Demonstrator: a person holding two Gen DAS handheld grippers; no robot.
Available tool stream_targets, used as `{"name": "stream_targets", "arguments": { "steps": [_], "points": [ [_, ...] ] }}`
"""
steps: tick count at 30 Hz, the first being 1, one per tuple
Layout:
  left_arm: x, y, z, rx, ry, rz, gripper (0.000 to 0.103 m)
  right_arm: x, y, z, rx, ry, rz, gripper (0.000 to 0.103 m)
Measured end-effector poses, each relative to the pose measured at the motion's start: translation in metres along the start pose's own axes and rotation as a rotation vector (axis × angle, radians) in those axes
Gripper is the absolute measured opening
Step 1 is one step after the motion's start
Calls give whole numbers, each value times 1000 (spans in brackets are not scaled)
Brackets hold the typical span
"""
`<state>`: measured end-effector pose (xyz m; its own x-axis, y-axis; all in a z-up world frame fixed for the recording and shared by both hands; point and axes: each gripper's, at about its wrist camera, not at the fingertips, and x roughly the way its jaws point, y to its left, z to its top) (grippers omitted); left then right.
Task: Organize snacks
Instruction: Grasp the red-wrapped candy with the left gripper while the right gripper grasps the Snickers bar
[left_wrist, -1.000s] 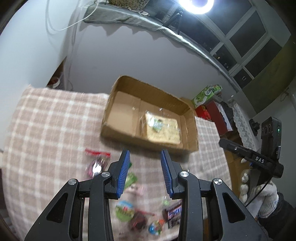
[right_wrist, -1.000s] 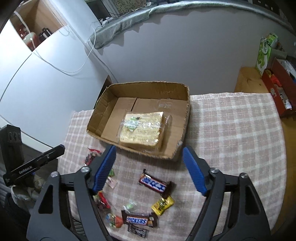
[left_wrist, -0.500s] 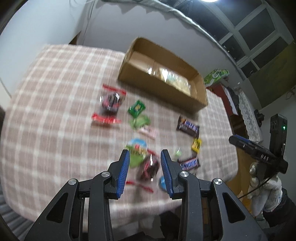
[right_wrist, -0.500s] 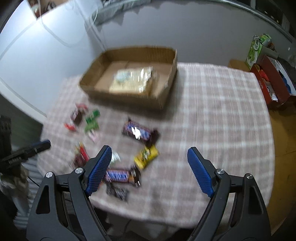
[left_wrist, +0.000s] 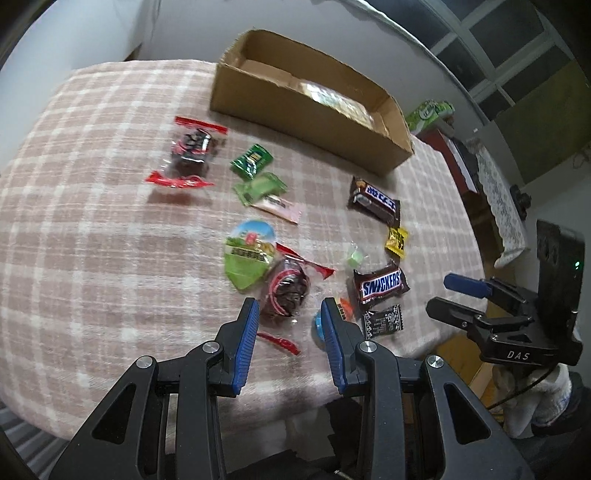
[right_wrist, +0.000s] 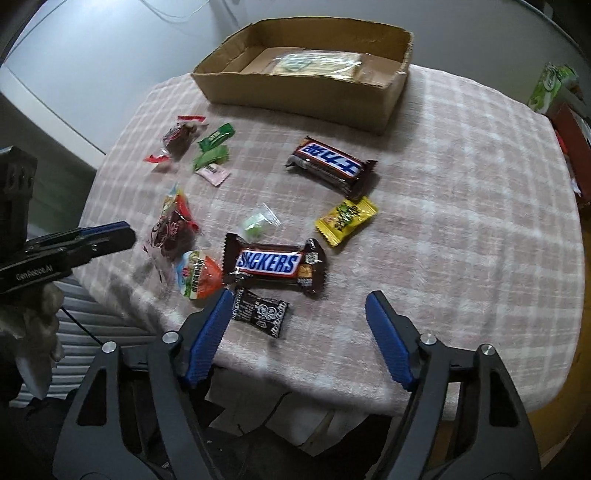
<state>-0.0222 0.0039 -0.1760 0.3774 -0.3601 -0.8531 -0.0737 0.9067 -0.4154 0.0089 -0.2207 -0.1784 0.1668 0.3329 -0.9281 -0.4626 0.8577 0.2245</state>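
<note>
Snacks are scattered on the checked tabletop (right_wrist: 461, 206), near its front edge. Left tool (left_wrist: 288, 314) is held apart, empty, just above a clear red-trimmed pack (left_wrist: 286, 291). Right tool (right_wrist: 297, 310) is held wide apart, empty, over a Snickers bar (right_wrist: 275, 264) and black packet (right_wrist: 260, 310). A cardboard box (right_wrist: 295, 92) at the far side holds a wrapped cracker pack (right_wrist: 317, 64).

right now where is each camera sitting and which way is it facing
Left wrist: on the left gripper, looking down across the checked tablecloth toward the cardboard box; its blue fingers and the right gripper show.
Right wrist: on the right gripper, facing the same box; the left gripper shows.
Both share the Snickers bar.
</note>
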Motion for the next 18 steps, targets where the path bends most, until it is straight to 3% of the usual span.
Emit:
{"name": "stream_targets", "arguments": {
  "steps": [7, 13, 18],
  "points": [
    [7, -3, 2, 35, 9, 17, 32, 12, 24, 18, -178, 44, 12, 67],
    [14, -1, 1, 52, 28, 33, 32, 34, 47, 25, -429, 128, -51, 65],
    [22, -2, 3, 62, 37, 44, 32, 53, 61, 28, -567, 174, -94, 55]
  ]
}}
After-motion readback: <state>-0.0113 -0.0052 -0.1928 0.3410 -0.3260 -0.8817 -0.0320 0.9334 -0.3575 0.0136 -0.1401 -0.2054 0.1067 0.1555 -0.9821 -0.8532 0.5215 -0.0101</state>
